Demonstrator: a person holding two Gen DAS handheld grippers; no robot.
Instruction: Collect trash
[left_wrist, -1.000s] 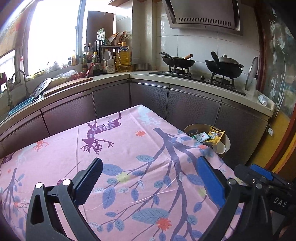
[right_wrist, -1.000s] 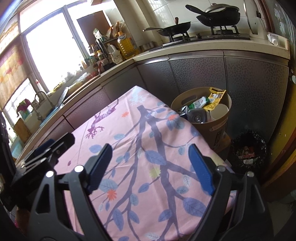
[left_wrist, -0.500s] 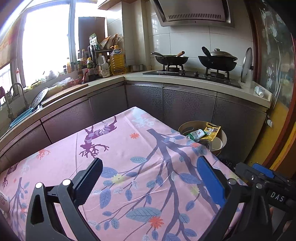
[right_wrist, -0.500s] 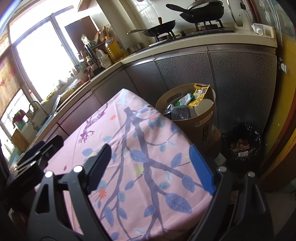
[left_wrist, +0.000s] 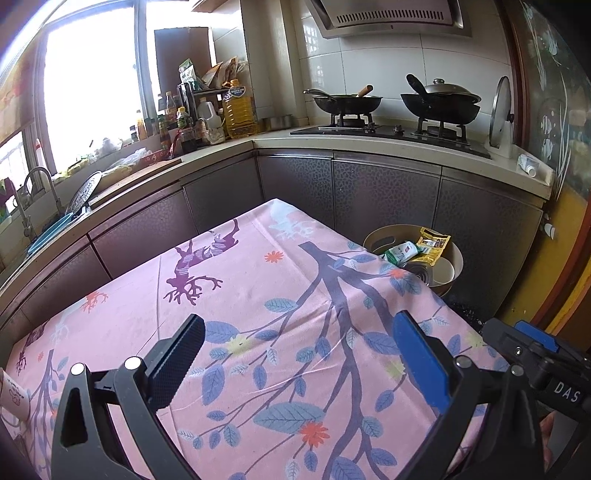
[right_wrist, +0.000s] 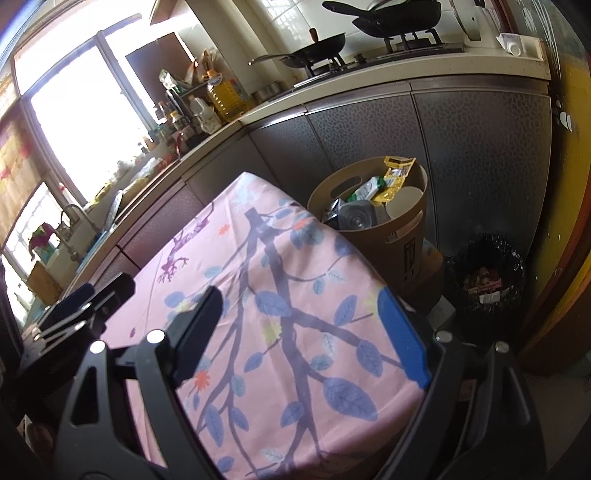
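A tan round bin (left_wrist: 455, 254) (right_wrist: 402, 229) stands on the floor past the table's far right corner. It holds a yellow wrapper (left_wrist: 432, 242) (right_wrist: 397, 173), a green-white packet (left_wrist: 400, 253) (right_wrist: 369, 188), a paper cup (right_wrist: 404, 203) and other trash. My left gripper (left_wrist: 299, 350) is open and empty above the pink floral tablecloth (left_wrist: 258, 314). My right gripper (right_wrist: 303, 321) is open and empty above the cloth's right part (right_wrist: 280, 295). A white paper item (left_wrist: 13, 400) lies at the cloth's left edge.
Grey kitchen cabinets (left_wrist: 384, 192) run behind the table, with woks on a stove (left_wrist: 391, 129) and bottles (left_wrist: 236, 110) on the counter. A black-bagged waste bin (right_wrist: 484, 277) stands on the floor right of the tan bin. A sink (left_wrist: 40, 206) is far left.
Both grippers have pulled back and risen a little from the bin end of the table; more of the kitchen and floor shows. Both stay open and empty.
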